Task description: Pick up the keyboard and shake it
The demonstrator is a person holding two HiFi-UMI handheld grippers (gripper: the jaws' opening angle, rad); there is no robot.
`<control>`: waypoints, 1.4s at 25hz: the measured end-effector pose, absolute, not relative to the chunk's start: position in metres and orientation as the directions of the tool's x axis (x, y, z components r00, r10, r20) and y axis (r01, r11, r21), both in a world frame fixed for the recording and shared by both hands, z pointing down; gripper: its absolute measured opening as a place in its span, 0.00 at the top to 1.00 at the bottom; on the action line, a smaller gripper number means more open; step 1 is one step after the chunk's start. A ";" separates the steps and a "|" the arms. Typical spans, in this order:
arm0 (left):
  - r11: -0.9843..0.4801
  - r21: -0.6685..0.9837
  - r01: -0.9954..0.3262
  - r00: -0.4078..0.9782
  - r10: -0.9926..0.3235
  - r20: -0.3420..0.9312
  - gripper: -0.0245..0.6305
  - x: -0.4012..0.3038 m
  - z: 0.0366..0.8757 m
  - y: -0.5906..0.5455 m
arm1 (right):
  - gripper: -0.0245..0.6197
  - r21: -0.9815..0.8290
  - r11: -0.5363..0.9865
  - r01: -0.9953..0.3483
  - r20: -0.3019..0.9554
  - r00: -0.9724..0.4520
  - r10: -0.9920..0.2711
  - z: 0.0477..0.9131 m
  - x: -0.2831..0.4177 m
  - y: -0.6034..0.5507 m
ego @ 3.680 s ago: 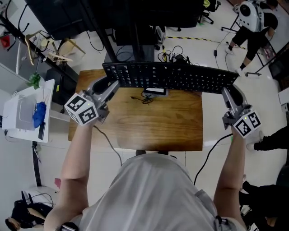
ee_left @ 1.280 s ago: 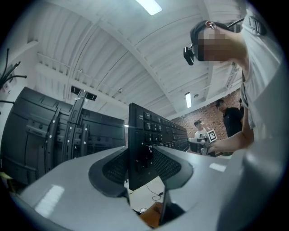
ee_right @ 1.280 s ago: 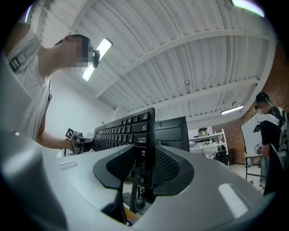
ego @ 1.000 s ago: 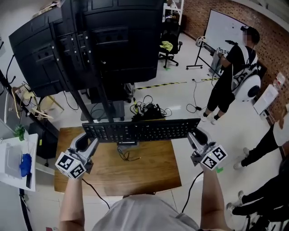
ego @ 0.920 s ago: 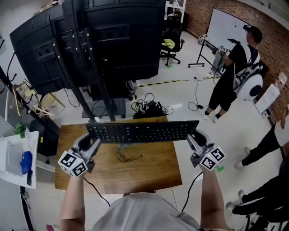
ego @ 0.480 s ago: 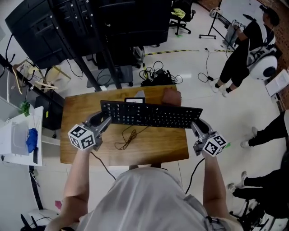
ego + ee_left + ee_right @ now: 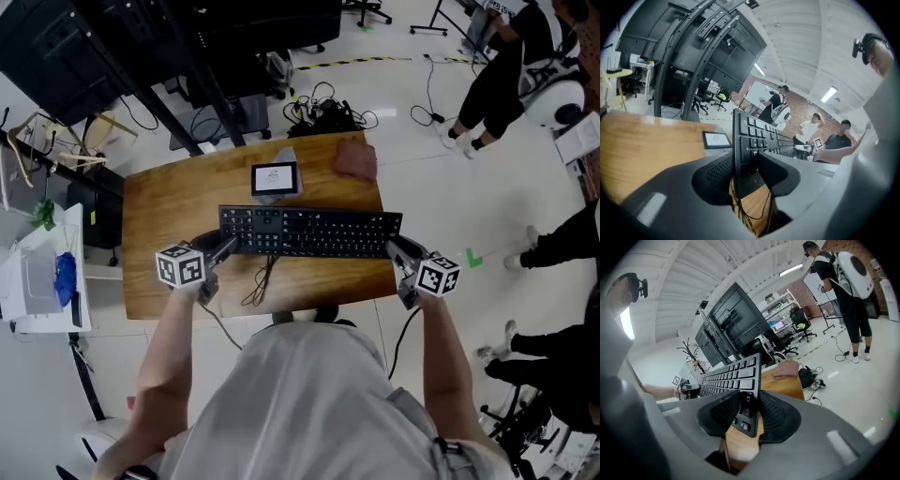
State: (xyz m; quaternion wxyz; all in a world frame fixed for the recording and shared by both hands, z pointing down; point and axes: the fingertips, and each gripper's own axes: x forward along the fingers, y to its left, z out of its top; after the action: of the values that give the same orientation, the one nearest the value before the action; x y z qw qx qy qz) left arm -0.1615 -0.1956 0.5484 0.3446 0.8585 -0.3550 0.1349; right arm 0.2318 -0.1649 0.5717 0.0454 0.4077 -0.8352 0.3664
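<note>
Place: long black plastic keyboard (image 7: 309, 232) low over brown wooden table (image 7: 178, 197) | Grip: left gripper (image 7: 223, 249), right gripper (image 7: 396, 251) each clamp one short end | Handling: probably light, stiff, slippery-edged; end holds suit shaking

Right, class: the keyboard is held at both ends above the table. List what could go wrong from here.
1. The left tongs and right tongs pinch the keyboard only at its end edges; shaking may make it slip.
2. Its dangling cable could snag.
3. The small screen behind could be struck.
</note>
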 end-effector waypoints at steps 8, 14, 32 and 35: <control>-0.325 0.628 -0.707 0.700 -0.447 0.557 0.73 -0.169 0.626 -0.159 | 0.76 -0.623 0.318 -0.714 0.506 -0.679 -0.532 0.632 0.230 -0.155; -0.175 0.691 -0.701 0.697 -0.370 0.614 0.73 -0.178 0.675 -0.136 | 0.76 -0.651 0.239 -0.720 0.594 -0.680 -0.430 0.671 0.219 -0.153; 0.021 0.726 -0.687 0.692 -0.283 0.664 0.73 -0.192 0.736 -0.115 | 0.78 -0.626 0.132 -0.768 0.710 -0.632 -0.311 0.724 0.203 -0.149; 0.028 0.719 -0.694 0.686 -0.276 0.673 0.73 -0.192 0.738 -0.116 | 0.77 -0.602 0.123 -0.789 0.730 -0.606 -0.315 0.729 0.204 -0.150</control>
State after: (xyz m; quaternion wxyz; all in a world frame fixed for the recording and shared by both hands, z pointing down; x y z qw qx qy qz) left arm -0.1924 -0.1165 0.7379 0.6208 0.6765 -0.3586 0.1684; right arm 0.2037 -0.1503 0.7290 0.2198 0.3853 -0.7163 0.5386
